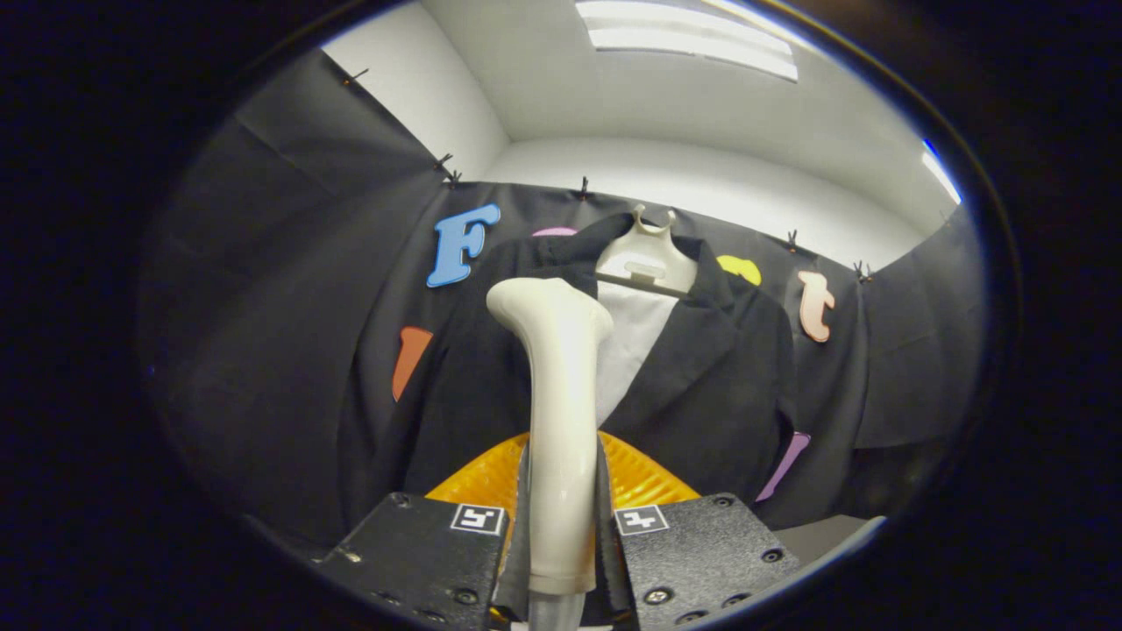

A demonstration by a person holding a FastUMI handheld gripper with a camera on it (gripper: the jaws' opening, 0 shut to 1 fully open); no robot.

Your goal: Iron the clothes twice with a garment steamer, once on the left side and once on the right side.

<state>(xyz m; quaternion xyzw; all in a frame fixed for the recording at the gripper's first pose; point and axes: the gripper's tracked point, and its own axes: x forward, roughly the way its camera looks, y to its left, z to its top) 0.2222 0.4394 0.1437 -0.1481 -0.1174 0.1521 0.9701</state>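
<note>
My gripper (pixel 561 526) is shut on the cream handle of the garment steamer (pixel 559 412), which stands upright between both fingers. The steamer's head bends away toward a black jacket (pixel 719 368) hanging just beyond it. The jacket sits on a cream hanger (pixel 647 258) against the booth wall, with a white panel (pixel 627 342) showing between its lapels. The steamer head is level with the jacket's left lapel, near the collar; whether it touches the cloth I cannot tell.
An orange ribbed part (pixel 478 482) of the tool spreads out behind the fingers on both sides of the handle. A pale surface (pixel 820 535) shows low beside the right finger. White wall and ceiling lights lie above the black cloth.
</note>
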